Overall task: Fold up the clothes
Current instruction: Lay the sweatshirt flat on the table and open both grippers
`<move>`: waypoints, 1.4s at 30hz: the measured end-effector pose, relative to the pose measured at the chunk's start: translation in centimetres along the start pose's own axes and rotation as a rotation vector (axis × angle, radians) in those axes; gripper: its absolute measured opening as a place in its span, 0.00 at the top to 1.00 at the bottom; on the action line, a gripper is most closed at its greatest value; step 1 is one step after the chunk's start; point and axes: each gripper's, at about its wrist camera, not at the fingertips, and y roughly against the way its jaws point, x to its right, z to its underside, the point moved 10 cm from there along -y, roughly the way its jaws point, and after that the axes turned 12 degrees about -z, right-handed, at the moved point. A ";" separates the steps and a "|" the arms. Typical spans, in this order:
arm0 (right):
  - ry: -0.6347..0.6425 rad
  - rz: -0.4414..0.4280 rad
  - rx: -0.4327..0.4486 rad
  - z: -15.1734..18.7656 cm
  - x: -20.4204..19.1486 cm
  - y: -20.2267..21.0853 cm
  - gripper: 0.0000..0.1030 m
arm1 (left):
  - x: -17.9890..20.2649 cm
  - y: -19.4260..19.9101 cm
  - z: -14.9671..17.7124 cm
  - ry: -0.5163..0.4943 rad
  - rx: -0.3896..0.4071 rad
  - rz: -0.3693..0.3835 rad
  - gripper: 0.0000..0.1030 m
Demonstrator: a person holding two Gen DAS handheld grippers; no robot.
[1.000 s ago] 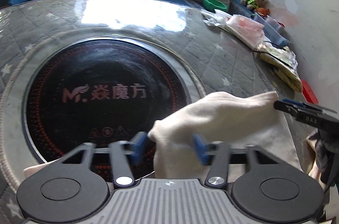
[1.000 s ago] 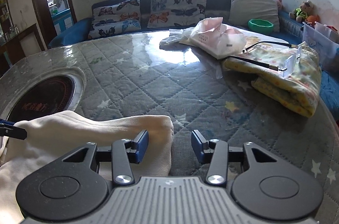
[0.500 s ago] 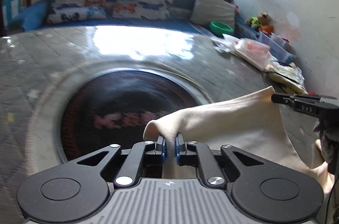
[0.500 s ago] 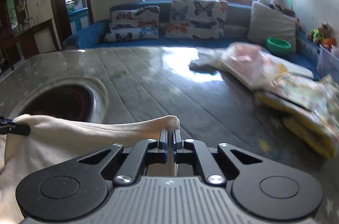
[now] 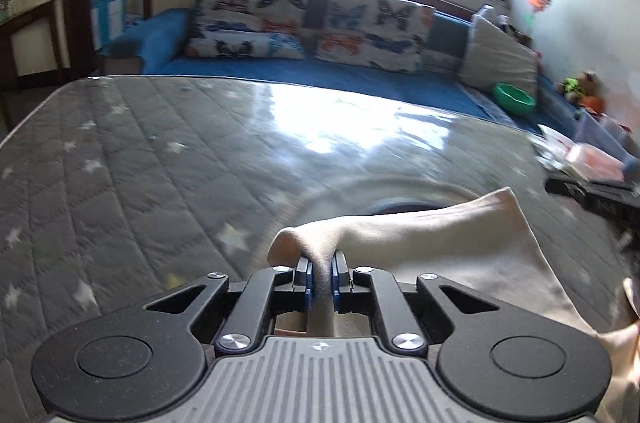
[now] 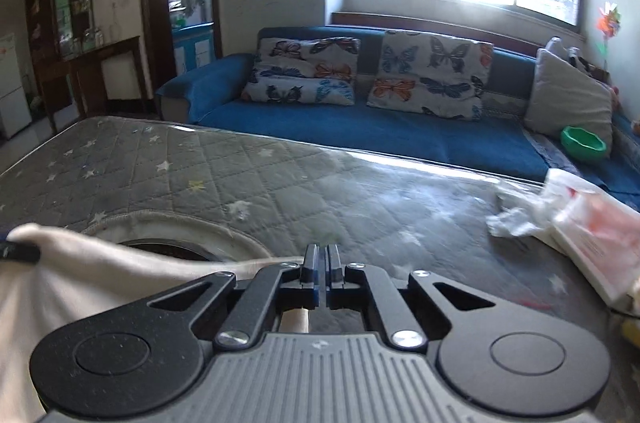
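Left tool point(image 5: 320, 273): clamped on cream cloth point(image 5: 460, 247) corner.
Right tool point(image 6: 322, 277): pinching cloth edge, 3 o'clock.
Cloth: lifted above counter point(image 5: 120, 163).
Risk: uneven pull, corner slipping, crooked fold.

My right tool point(image 6: 321, 277) pinches the cream cloth point(image 6: 120, 271) above the quilted surface point(image 6: 280, 183).
Its jaws are closed on a cloth edge; the fabric stretches leftward to my left tool point(image 6: 16, 251), over a dark round inset point(image 6: 164, 249). Plastic bags point(image 6: 560, 219) lie right.
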 end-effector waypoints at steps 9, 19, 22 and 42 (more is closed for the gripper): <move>0.027 -0.033 -0.086 3.0 -1.7 0.2 0.91 | -2.4 -3.5 -0.8 0.032 -0.019 -0.107 0.71; 0.076 -0.131 -0.107 6.6 -5.8 6.0 0.70 | -2.6 1.3 1.7 0.001 -0.010 -0.041 0.55; 0.110 -0.159 -0.106 8.1 -7.6 8.9 0.69 | -1.6 4.4 3.6 -0.027 -0.006 0.037 0.51; 0.491 -0.230 -0.156 17.5 -18.2 15.8 0.59 | 4.6 13.5 17.5 -0.157 -0.176 0.254 0.45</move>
